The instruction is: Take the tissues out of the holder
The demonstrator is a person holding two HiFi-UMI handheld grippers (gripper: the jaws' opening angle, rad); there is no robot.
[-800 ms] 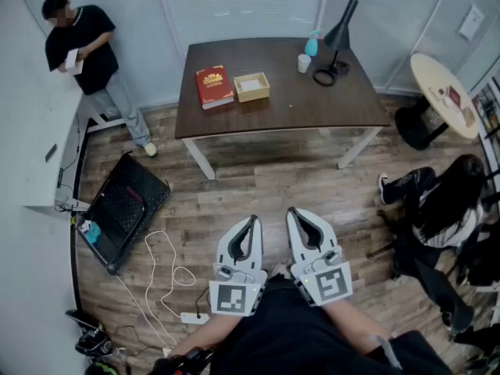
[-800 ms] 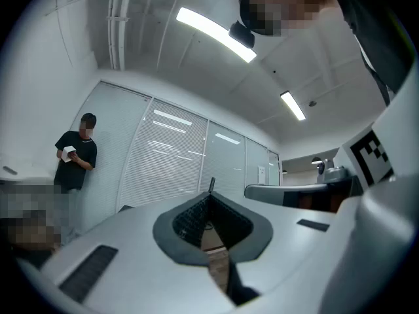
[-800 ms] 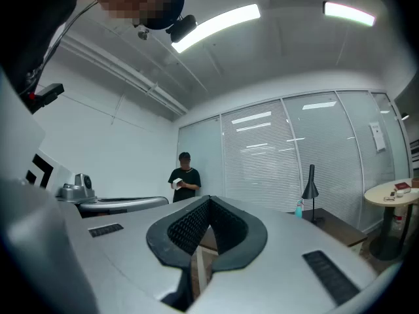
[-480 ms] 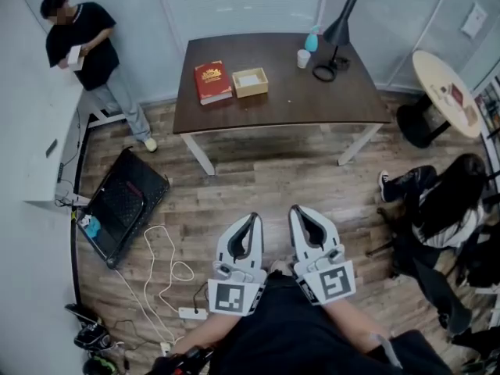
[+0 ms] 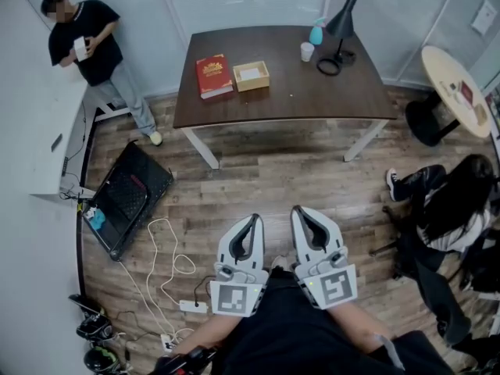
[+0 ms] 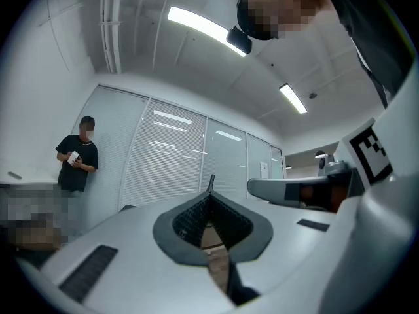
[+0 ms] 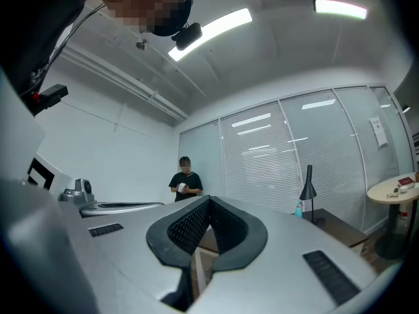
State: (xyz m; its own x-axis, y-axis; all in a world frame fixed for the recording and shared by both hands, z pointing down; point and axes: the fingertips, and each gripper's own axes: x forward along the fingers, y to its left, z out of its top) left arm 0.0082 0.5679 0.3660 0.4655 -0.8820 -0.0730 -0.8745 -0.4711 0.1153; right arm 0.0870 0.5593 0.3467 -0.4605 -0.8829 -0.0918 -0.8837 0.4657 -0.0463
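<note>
The tissue holder (image 5: pixel 251 76) is a small open wooden box with white tissue inside, standing on the dark wooden table (image 5: pixel 312 92) far ahead of me. Both grippers hang close to my body, well short of the table and above the wood floor. My left gripper (image 5: pixel 254 219) has its jaws together with nothing between them, and my right gripper (image 5: pixel 298 209) is likewise shut and empty. In the left gripper view the left gripper (image 6: pixel 211 178) points toward the window blinds. In the right gripper view the right gripper (image 7: pixel 209 199) points the same way.
On the table lie a red book (image 5: pixel 214 75), a white cup (image 5: pixel 307 51), a blue bottle (image 5: pixel 316 34) and a black lamp (image 5: pixel 341 30). A person (image 5: pixel 90 45) stands at the left wall, and another (image 5: pixel 445 209) sits at the right. An open suitcase (image 5: pixel 125 198) and cables (image 5: pixel 168 264) lie on the floor at left.
The view has shifted a little, so the table sits slightly higher in the picture. Both grippers have stayed shut and almost in the same place.
</note>
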